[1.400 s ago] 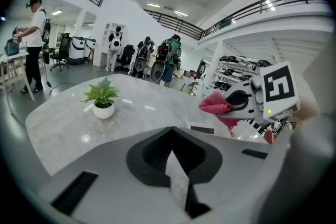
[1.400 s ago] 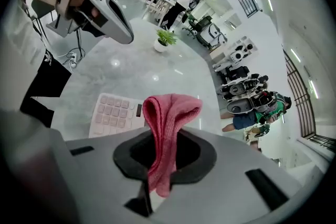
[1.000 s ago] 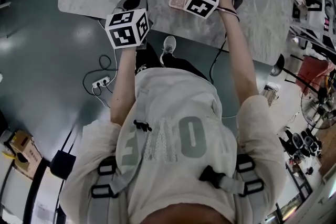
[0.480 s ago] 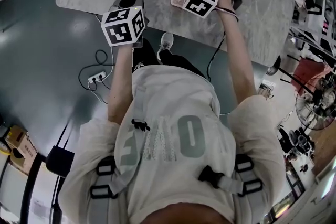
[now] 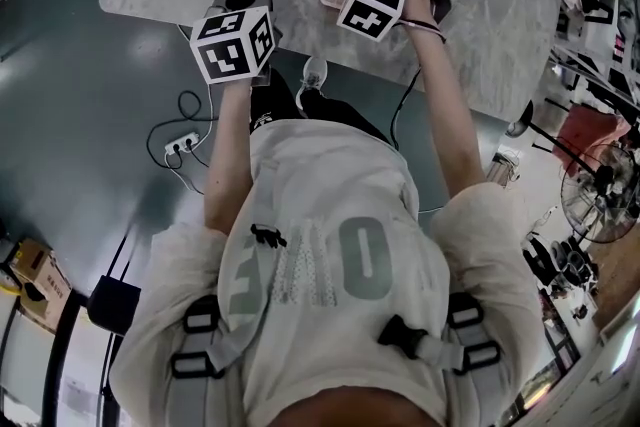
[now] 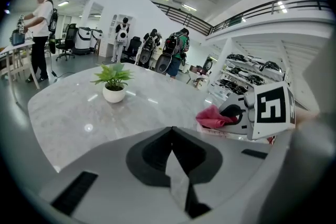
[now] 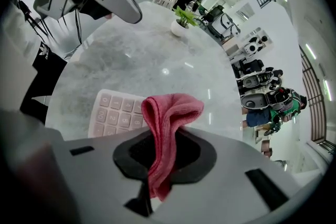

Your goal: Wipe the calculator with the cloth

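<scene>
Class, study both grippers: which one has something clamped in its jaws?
The right gripper: its jaws are shut on the pink cloth, by the calculator. The left gripper has its jaws shut together with nothing between them.

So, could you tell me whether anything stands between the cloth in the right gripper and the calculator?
Nothing visible does. The right gripper is shut on the pink cloth, and the calculator lies just beyond the cloth's folded end on the table. The potted plant stands far off.
</scene>
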A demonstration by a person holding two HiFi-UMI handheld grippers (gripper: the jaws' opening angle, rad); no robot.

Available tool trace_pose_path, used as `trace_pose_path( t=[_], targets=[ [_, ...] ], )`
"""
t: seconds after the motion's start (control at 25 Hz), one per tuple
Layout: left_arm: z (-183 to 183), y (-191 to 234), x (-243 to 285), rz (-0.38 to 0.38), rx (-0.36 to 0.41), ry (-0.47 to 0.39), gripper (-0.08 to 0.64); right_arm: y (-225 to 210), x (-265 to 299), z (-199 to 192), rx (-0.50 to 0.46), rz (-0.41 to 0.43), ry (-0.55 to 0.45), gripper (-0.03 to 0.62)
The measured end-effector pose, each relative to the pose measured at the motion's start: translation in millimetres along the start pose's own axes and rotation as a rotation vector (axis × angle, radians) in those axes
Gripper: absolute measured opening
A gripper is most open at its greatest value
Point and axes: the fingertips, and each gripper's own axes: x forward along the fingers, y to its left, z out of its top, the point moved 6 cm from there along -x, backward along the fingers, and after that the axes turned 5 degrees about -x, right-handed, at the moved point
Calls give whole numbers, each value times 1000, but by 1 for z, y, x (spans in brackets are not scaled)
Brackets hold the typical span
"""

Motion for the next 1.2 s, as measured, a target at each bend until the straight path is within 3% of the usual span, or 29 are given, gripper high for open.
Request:
trace_pose_path(
  t=[0.52, 0.76, 1.2],
  targets=[
    [-1, -6, -1, -7, 0, -1, 20, 23, -10, 10, 2, 36, -21, 55],
    [-3, -6, -4, -7, 0, -3, 20, 40, -17, 15, 65, 101, -55, 55],
    [-4, -9, -5, -11, -3, -15, 20, 74, -26, 24, 42, 138, -80, 55]
  ],
)
